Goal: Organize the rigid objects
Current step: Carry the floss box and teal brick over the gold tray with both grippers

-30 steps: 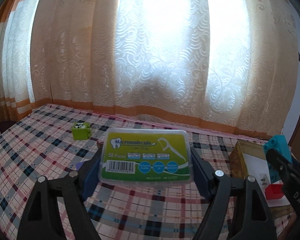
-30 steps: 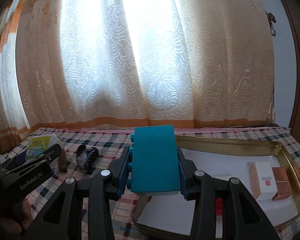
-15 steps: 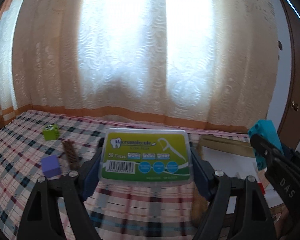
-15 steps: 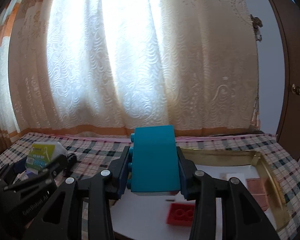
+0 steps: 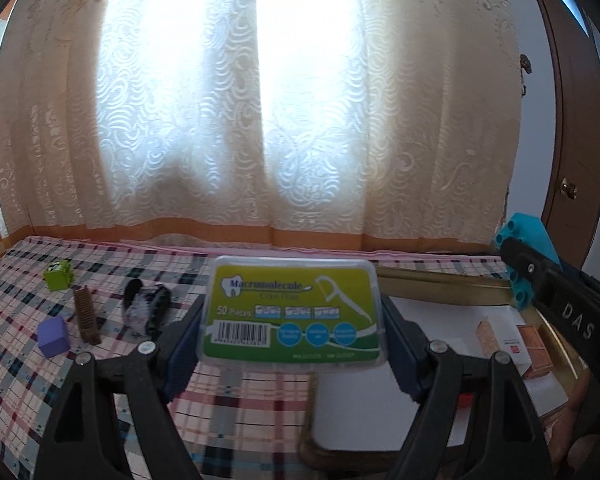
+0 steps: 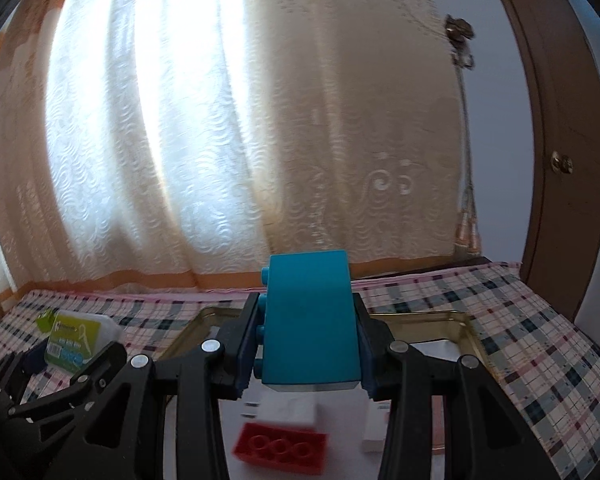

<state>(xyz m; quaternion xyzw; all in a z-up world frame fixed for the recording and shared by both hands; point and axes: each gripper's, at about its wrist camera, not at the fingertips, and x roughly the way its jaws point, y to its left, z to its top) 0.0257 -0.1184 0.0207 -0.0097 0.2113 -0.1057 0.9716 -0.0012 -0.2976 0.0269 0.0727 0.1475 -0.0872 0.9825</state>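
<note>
My left gripper (image 5: pixel 294 326) is shut on a clear floss-pick box with a green label (image 5: pixel 294 314), held above the plaid cloth at the left edge of the gold tray (image 5: pixel 440 282). My right gripper (image 6: pixel 306 344) is shut on a teal toy brick (image 6: pixel 310 324) and hangs over the same gold tray (image 6: pixel 466 322). In the right wrist view the floss-pick box (image 6: pixel 76 338) and the left gripper's arm show at the lower left. In the left wrist view the teal brick (image 5: pixel 526 252) shows at the right edge.
Inside the tray lie a red brick (image 6: pixel 280 446), a white box (image 6: pixel 288 410) and small tan cartons (image 5: pixel 490 334). On the plaid cloth to the left sit a green cube (image 5: pixel 58 275), a brown comb (image 5: pixel 86 314), a purple cube (image 5: pixel 53 336) and a black-and-white clip (image 5: pixel 146 306).
Both grippers have swung to the right with their loads; the tray has come under the right gripper and beside the left one. The grips have not changed.
</note>
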